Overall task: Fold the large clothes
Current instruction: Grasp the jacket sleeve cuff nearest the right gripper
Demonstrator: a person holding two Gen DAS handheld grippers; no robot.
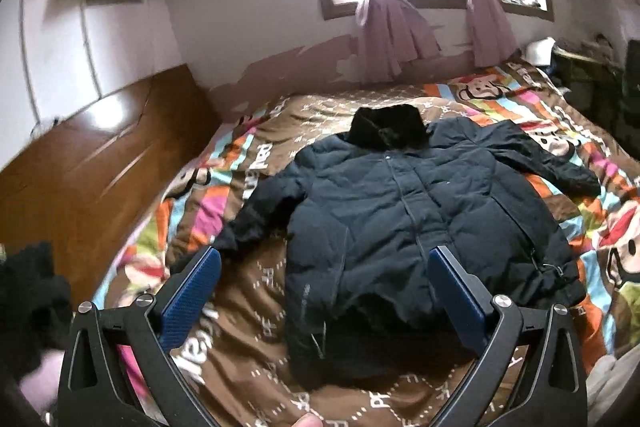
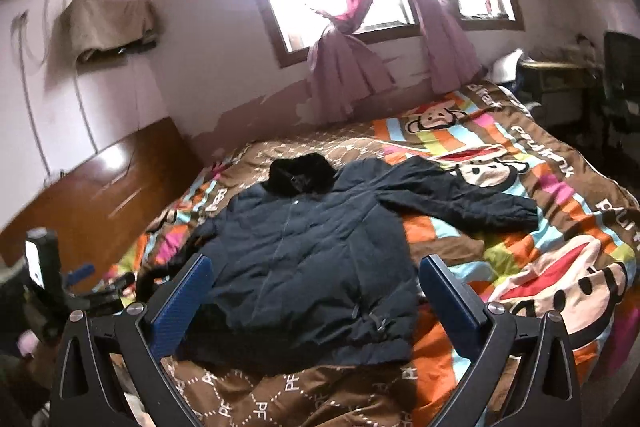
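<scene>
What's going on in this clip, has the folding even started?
Not yet, by the look of it. A dark puffer jacket lies flat and zipped, front up, on a colourful cartoon-print bedspread, collar toward the window and both sleeves spread out to the sides. The person holds the left gripper and the right gripper above the jacket's hem end, both wide open and holding nothing. Neither gripper is touching the fabric, and no part of the jacket has been folded over.

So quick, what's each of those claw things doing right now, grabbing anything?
Left gripper: open, holding nothing, above the dark jacket.
Right gripper: open, holding nothing, also above the jacket.
</scene>
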